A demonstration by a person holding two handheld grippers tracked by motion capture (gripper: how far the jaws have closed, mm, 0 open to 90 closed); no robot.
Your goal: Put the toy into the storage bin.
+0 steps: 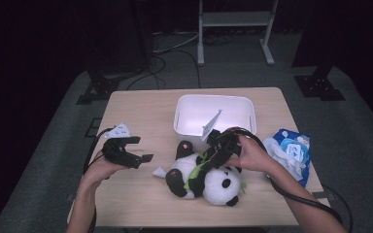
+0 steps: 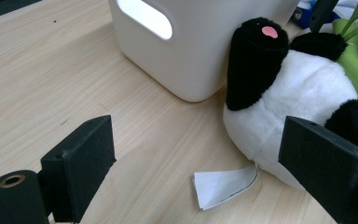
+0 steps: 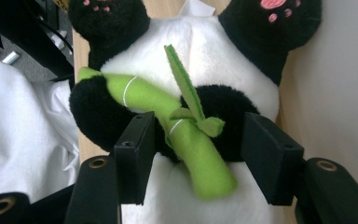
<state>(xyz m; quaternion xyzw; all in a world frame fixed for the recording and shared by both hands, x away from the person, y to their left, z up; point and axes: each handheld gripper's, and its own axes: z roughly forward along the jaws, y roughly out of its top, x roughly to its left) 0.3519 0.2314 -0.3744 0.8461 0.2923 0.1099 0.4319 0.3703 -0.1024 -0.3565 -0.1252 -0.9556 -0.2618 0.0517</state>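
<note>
Just below centre of the high view, the panda plush (image 1: 204, 175) lies on its back, long axis running lower right to upper left, feet toward the white bin (image 1: 214, 116). Right gripper (image 1: 212, 156) comes down over its belly, jaws apart around the green bamboo stalk (image 3: 177, 135), not squeezing. Left gripper (image 1: 135, 150) hovers spread wide at left.

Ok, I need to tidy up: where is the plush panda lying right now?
In the high view the plush panda lies at the table's near middle, just in front of the white bin, beside the wipes pack.
</note>
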